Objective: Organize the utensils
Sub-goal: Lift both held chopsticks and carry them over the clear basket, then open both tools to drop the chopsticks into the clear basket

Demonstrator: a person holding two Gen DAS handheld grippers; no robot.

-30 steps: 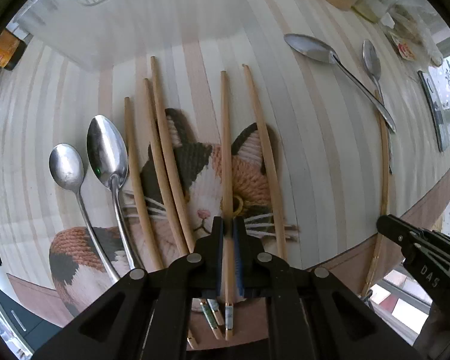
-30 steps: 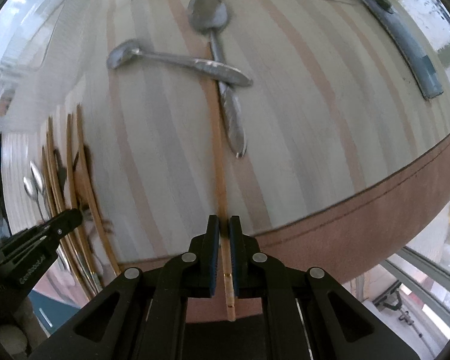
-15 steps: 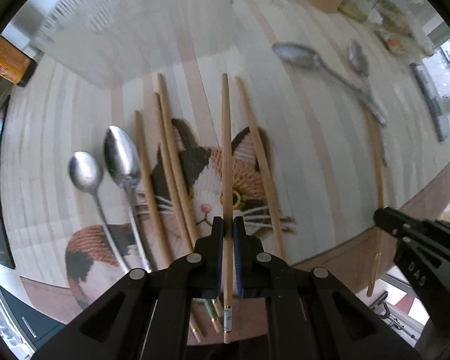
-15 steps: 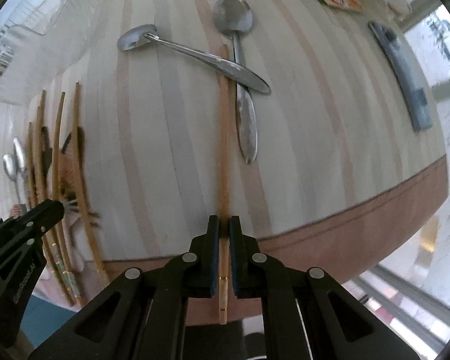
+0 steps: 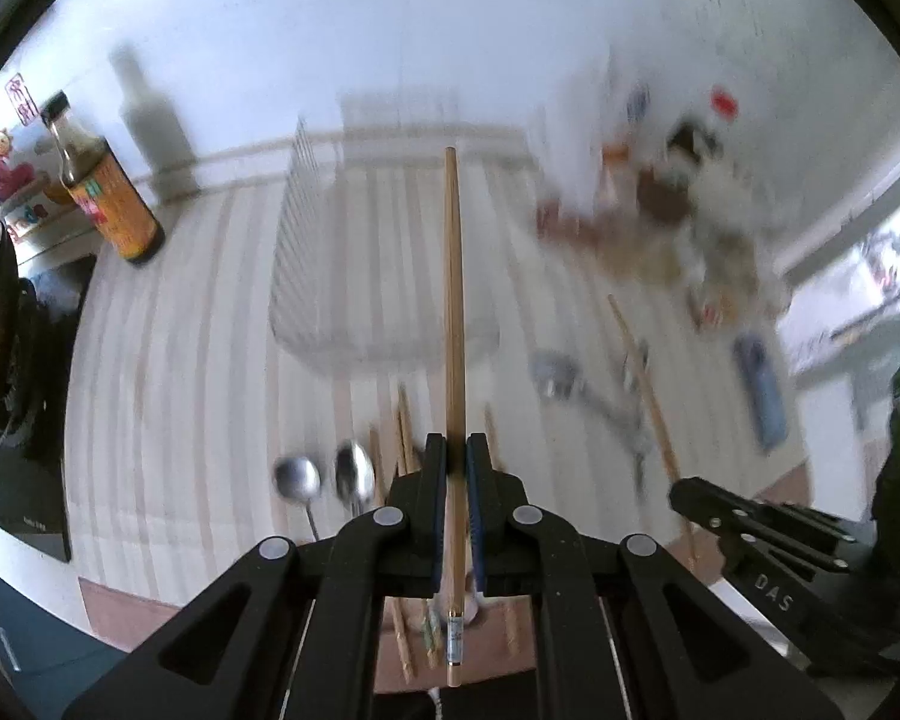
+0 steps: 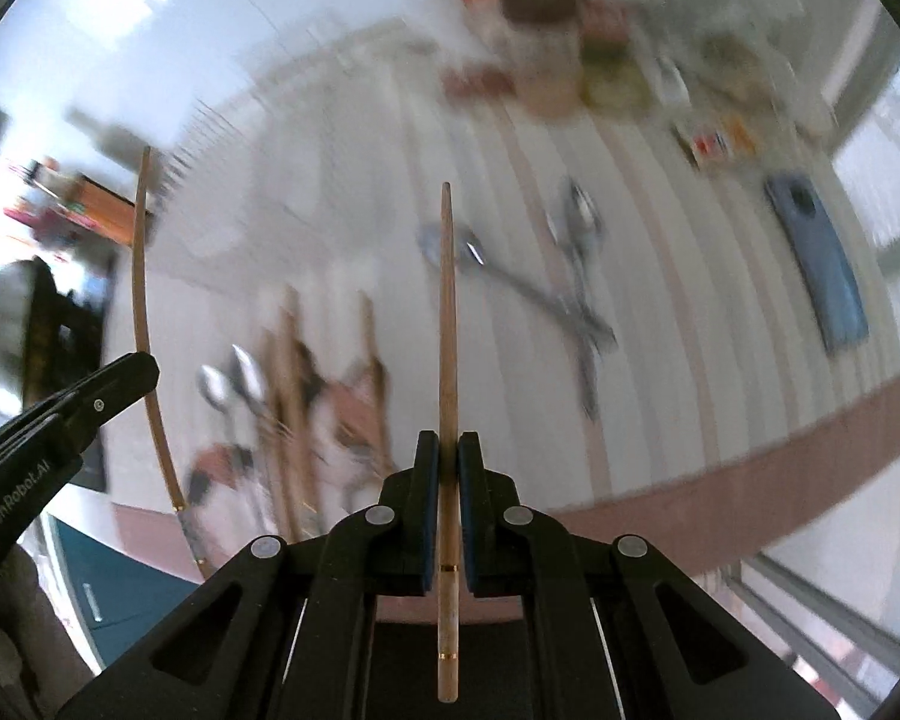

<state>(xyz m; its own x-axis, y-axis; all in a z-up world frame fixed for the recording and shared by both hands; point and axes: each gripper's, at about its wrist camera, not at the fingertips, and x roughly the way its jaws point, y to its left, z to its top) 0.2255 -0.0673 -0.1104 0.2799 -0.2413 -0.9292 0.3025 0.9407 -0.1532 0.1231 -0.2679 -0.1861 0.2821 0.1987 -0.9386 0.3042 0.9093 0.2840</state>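
My left gripper (image 5: 456, 456) is shut on a wooden chopstick (image 5: 453, 312) and holds it lifted, its tip pointing toward a clear ribbed container (image 5: 384, 276). My right gripper (image 6: 448, 456) is shut on another wooden chopstick (image 6: 447, 324), also lifted above the table. In the right wrist view the left gripper (image 6: 90, 396) and its chopstick (image 6: 141, 312) show at the left. On the mat lie two spoons (image 5: 330, 477) beside several chopsticks (image 5: 405, 426), and two crossed spoons (image 6: 561, 294) lie farther right.
A sauce bottle (image 5: 108, 192) stands at the back left. Blurred jars and packets (image 5: 660, 204) crowd the back right. A blue flat object (image 6: 822, 264) lies at the right. The striped cloth's brown hem (image 6: 750, 480) marks the table's near edge.
Both grippers have lifted their chopsticks off the mat and tilted up, so the back wall and the container come into view. The views are blurred by motion.
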